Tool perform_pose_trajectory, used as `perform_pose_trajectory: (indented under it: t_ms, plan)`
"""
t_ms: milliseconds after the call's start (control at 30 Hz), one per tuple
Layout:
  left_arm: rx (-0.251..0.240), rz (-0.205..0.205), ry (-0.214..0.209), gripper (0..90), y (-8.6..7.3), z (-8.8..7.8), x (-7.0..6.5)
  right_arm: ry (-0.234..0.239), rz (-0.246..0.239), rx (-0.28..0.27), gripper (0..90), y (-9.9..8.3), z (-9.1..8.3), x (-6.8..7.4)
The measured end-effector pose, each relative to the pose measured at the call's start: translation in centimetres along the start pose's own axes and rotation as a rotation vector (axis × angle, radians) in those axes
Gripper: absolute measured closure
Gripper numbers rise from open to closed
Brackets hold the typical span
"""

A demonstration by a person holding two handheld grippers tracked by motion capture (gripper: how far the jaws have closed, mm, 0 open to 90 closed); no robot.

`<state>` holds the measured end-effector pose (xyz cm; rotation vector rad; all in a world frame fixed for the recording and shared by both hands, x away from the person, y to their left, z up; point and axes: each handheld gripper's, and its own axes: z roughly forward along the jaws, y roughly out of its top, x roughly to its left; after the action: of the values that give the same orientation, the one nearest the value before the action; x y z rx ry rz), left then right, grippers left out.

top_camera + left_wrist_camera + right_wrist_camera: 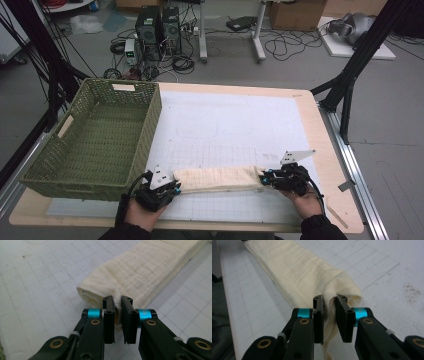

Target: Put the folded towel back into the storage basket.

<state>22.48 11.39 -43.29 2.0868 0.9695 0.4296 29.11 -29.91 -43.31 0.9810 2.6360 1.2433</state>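
One long cream towel (218,179) lies folded on the white grid mat (230,125) on the table (325,150), right of the green basket (95,137). Left of the towel, the left gripper (176,188) pinches its end. At the towel's other end, the right gripper (263,178) pinches it too.

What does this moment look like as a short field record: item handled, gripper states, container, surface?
item: cream folded cloth towel, lying as a long strip on the mat
left gripper: shut on one end of the towel
right gripper: shut on the opposite end
container: green woven plastic basket, left of the towel, nothing visible inside
surface: white gridded mat on a wooden table
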Motion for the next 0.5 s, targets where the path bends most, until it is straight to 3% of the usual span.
perform_pose_trajectory:
  t_ms: [67, 233, 500]
  plan:
    - [-0.009, 0.009, 0.007, 78.6, 0.0, -0.2, 0.0, -0.026, 0.001, 0.038, 69.3, -0.2, 0.4, -0.1]
    - [-0.052, 0.022, 0.021, 65.4, 0.4, -0.9, -0.1, -0.035, 0.015, -0.053, 62.2, -0.2, -1.2, 0.0]
    - [-0.107, 0.085, -0.014, 61.8, 1.5, -0.9, -0.4, -0.069, -0.010, -0.097, 61.8, 0.0, -2.0, 0.7]
